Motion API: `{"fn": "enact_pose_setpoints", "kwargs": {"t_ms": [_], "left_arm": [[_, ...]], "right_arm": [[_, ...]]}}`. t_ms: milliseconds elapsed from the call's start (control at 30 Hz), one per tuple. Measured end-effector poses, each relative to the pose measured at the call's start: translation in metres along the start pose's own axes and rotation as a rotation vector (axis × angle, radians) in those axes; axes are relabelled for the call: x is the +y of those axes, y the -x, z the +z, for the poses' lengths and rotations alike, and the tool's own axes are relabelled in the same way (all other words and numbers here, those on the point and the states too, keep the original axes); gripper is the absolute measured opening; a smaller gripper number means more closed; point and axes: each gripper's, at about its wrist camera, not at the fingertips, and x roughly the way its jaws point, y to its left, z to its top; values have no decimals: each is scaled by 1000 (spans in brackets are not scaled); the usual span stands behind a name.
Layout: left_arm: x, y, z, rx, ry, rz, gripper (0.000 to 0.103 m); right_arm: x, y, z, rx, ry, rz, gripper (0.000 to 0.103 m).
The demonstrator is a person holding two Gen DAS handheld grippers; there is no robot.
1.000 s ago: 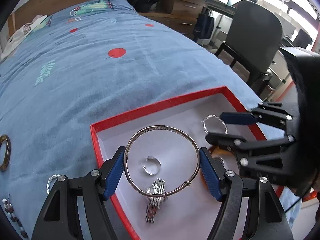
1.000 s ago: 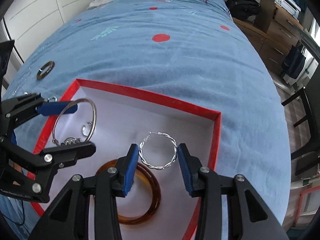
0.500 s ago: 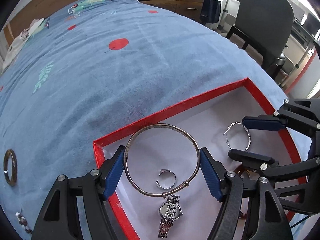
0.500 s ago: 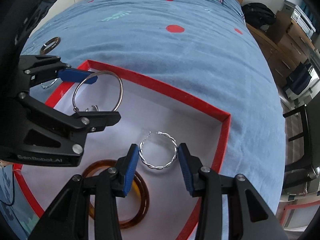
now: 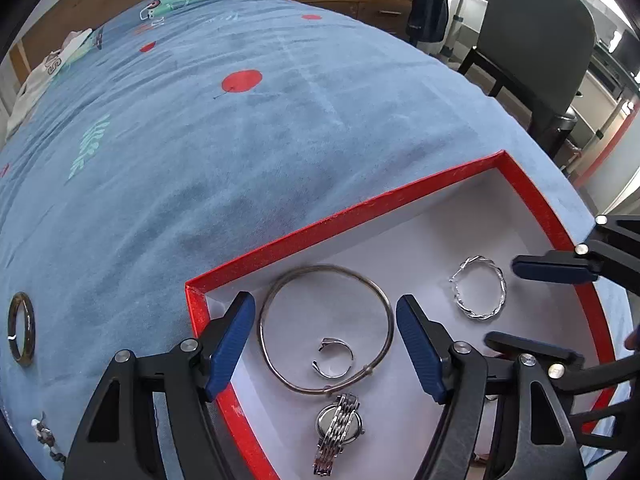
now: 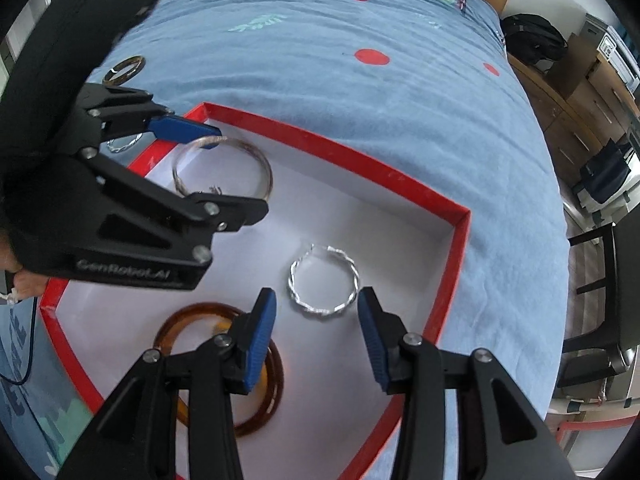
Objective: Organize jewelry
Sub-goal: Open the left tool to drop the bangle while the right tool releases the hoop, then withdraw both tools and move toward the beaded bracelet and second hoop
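Note:
A red-rimmed white tray (image 5: 340,216) lies on the blue bedspread. In it a thin metal bangle (image 5: 326,328) rests flat around a small open ring (image 5: 334,358). My left gripper (image 5: 325,302) stands open over the bangle, its blue pads just clear of it on both sides. A twisted silver hoop (image 6: 323,280) lies on the tray floor just ahead of my right gripper (image 6: 316,294), which is open and apart from it. A silver watch (image 5: 338,432) and amber bangles (image 6: 216,364) also lie in the tray (image 6: 332,144). The left gripper (image 6: 240,171) shows in the right wrist view.
On the bedspread left of the tray lie a brown bangle (image 5: 22,326), a beaded piece (image 5: 46,438) and another silver hoop (image 6: 124,144). A dark chair (image 5: 536,40) and wooden drawers stand beyond the bed's right edge.
The metal bangle has dropped out of the left pads onto the tray floor around the small ring. The twisted hoop has come free of the right pads and lies on the floor.

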Motion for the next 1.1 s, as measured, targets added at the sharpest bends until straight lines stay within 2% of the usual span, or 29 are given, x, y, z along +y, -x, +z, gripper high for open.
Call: {"fn": "enact_pose_setpoints", "kwargs": {"t_ms": [67,233,400,567,700,867,967,1100], "left_arm": [[0,2,1,-4,3,-7,73],[6,17,0,-21,52,-83,74],[8,46,-8,-56,38,-91,74],[13,95,-27,-117,12,-54,76],[23,140,-52,-175,23,-14,82],[45,192,-97,-229,72,25,84],[65,217,-125,-253,105,51,86],[92,246,-161,-277,139,109,86]], "right_arm": [[-1,5,-2,-4,-10,-3,42],[-7,20,-11,-25,-48,-7,42],[-9,44,-23,-40,-88,-24,42],[-4,79,-32,-72,-143,-48,42],[13,113,-39,-118,-174,-57,42],[49,153,-48,-183,-194,-60,43],[69,173,-53,-224,-209,-49,48],[92,194,-60,-270,-233,-47,50]]}}
